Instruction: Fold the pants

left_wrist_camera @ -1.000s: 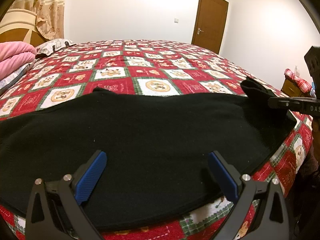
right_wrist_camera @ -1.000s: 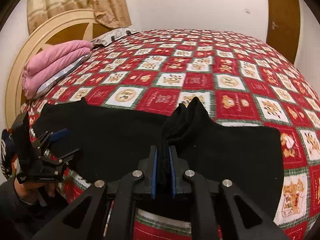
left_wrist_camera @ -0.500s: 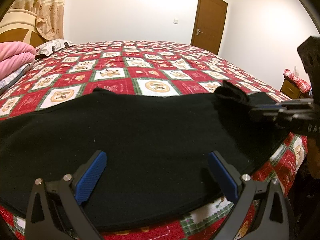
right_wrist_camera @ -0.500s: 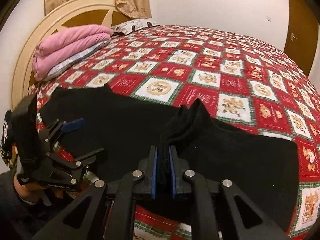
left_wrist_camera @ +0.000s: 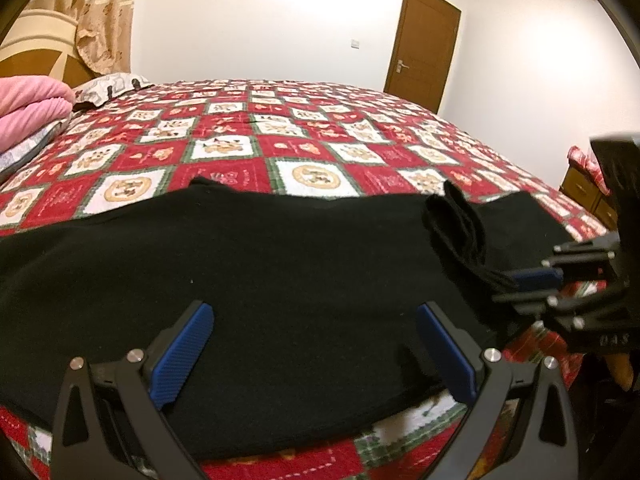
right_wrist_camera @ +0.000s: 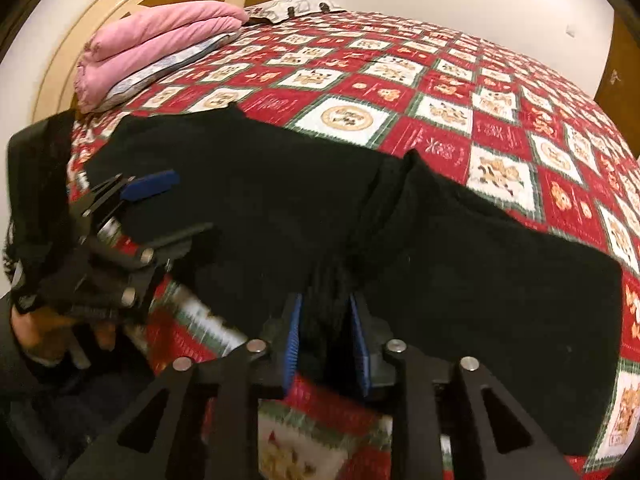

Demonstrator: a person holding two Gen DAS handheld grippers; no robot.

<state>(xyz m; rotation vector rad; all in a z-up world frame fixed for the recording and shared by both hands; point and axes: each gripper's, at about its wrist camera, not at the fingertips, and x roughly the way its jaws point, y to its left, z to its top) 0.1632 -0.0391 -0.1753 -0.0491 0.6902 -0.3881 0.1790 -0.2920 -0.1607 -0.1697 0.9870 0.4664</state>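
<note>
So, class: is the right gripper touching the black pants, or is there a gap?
Touching. In the right wrist view the right gripper has its blue pads pinching a bunched ridge of the black pants.

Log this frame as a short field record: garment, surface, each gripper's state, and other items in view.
garment: black pants spread flat across the near edge of the bed
surface: red patchwork bedspread
left gripper: open, over the pants, holding nothing
right gripper: shut on a bunched ridge of the pants
other items: folded pink blanket by the headboard; wooden door closed
</note>
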